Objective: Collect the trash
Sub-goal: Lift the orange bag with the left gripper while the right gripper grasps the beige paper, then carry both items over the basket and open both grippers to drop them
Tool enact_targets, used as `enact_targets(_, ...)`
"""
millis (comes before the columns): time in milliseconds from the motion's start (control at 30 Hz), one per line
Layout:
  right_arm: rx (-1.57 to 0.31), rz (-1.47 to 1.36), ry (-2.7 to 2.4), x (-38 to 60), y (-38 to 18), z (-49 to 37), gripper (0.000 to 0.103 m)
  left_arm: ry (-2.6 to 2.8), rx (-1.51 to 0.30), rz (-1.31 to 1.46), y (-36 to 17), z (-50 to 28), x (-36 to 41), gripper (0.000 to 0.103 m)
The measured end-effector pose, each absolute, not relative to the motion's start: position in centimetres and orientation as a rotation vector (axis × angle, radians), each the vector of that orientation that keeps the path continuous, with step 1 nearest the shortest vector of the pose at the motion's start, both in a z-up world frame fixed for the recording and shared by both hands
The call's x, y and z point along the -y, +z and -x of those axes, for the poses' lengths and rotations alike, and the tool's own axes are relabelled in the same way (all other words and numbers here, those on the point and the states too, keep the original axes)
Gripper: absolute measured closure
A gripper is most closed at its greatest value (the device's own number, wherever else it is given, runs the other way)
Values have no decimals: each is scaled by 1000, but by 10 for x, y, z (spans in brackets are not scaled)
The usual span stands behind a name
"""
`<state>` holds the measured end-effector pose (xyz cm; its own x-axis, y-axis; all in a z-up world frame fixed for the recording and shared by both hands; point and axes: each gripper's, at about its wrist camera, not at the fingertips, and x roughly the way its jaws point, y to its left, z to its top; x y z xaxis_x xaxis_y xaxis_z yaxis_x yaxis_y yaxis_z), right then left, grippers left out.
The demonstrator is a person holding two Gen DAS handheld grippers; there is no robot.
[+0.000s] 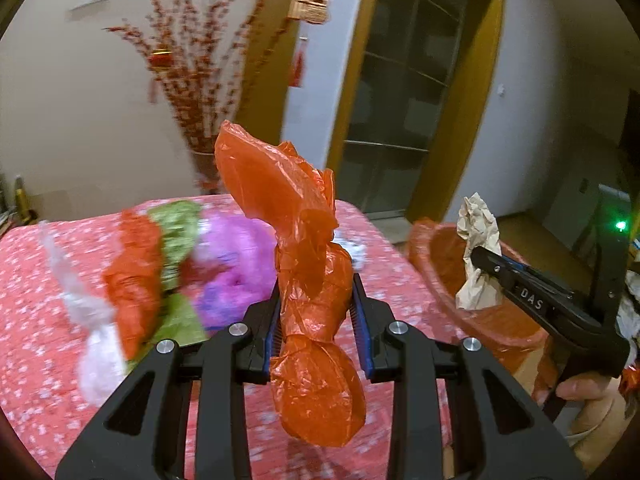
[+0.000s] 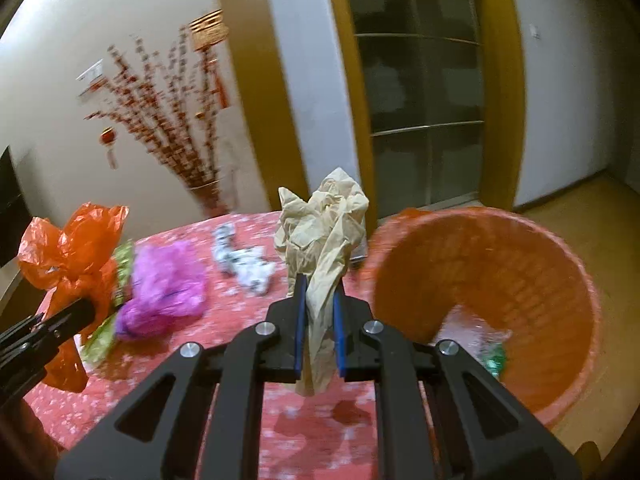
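Now my left gripper (image 1: 316, 312) pinches an orange plastic bag (image 1: 308, 264) over the table (image 1: 24, 300). My right gripper (image 2: 319, 320) clamps crumpled beige paper (image 2: 324, 236) left of the orange basket (image 2: 520, 248).

Orange bag (image 1: 308, 280): thin glossy plastic film, showing crinkles. Beige wad (image 2: 324, 240): matt crumpled paper. Orange bin (image 2: 520, 264): woven-textured plastic. Tablecloth (image 2: 240, 360): red patterned cloth, looking matt.

black gripper (image 1: 318, 312) — blue pads, silver screws

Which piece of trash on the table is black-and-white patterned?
The small crumpled scrap lying alone behind the purple bag; the other pieces are plain purple, green or orange.
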<state>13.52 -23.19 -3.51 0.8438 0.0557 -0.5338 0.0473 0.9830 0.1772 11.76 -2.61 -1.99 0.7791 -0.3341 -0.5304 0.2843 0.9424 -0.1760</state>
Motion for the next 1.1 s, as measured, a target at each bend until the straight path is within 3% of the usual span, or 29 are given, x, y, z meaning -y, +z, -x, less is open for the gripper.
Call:
enact_targets(867, -557, -280, -246, 356, -46, -128, 89, -679, -681, 32, -33, -166, 182, 72)
enact_targets(1000, -559, -307, -268, 371, -48, -129, 86, -711, -706, 26, -39, -176, 201, 72)
enact_targets(1100, -562, -349, -281, 385, -52, -127, 77, -730, -730, 22, -45, -184, 211, 67)
